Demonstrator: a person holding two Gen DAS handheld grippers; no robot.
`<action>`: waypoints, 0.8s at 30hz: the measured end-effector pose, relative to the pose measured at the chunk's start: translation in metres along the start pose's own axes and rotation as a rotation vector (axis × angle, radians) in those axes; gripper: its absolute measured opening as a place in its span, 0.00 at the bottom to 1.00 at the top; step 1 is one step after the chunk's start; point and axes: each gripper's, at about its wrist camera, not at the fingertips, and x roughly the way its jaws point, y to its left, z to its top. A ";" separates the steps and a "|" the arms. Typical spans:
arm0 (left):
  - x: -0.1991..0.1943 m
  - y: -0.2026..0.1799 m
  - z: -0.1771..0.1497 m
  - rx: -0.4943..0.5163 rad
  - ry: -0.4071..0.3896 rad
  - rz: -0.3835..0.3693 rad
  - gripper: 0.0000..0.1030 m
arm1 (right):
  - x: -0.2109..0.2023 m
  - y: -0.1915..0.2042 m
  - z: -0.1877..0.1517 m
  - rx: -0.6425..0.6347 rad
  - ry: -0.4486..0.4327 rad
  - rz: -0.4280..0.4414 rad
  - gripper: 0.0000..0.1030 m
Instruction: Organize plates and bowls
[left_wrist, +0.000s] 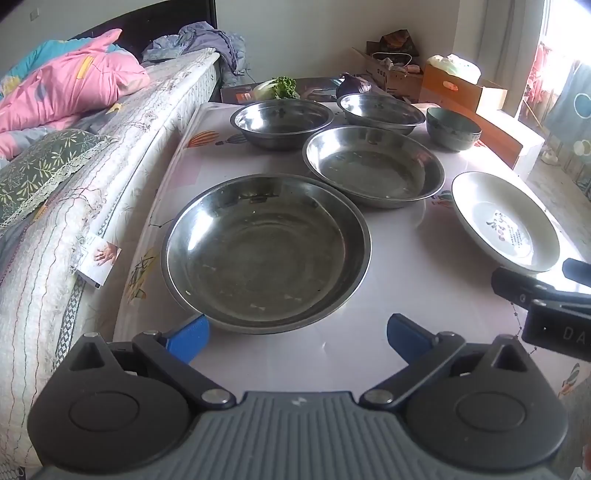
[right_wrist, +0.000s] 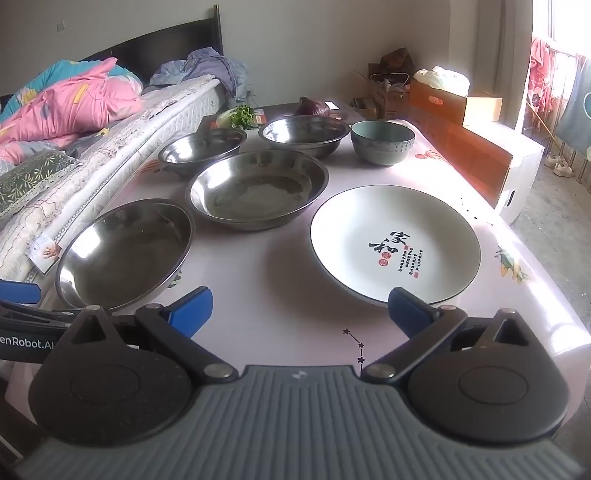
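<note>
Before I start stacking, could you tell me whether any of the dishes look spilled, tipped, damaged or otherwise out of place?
Nothing stands out. The four steel dishes, nearest one, the white plate and the green bowl all sit upright, apart and empty on the table. Only the leafy greens and purple vegetable at the far end aren't crockery.

Leafy greens (right_wrist: 241, 115) and a red cabbage (right_wrist: 312, 107) lie at the table's (right_wrist: 288, 325) far edge. A bed with a pink quilt (left_wrist: 70, 83) runs along its left edge; cardboard boxes (right_wrist: 454, 99) stand beyond the far right corner.
</note>
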 end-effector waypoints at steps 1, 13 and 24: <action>-0.001 0.000 0.000 0.001 -0.001 -0.001 1.00 | -0.001 0.001 0.000 0.000 0.000 -0.001 0.99; -0.004 -0.003 -0.001 0.007 -0.005 -0.003 1.00 | -0.004 0.000 0.000 -0.001 0.003 0.001 0.99; -0.004 -0.003 -0.002 0.006 -0.004 -0.003 1.00 | -0.002 0.001 0.000 0.000 0.003 0.000 0.99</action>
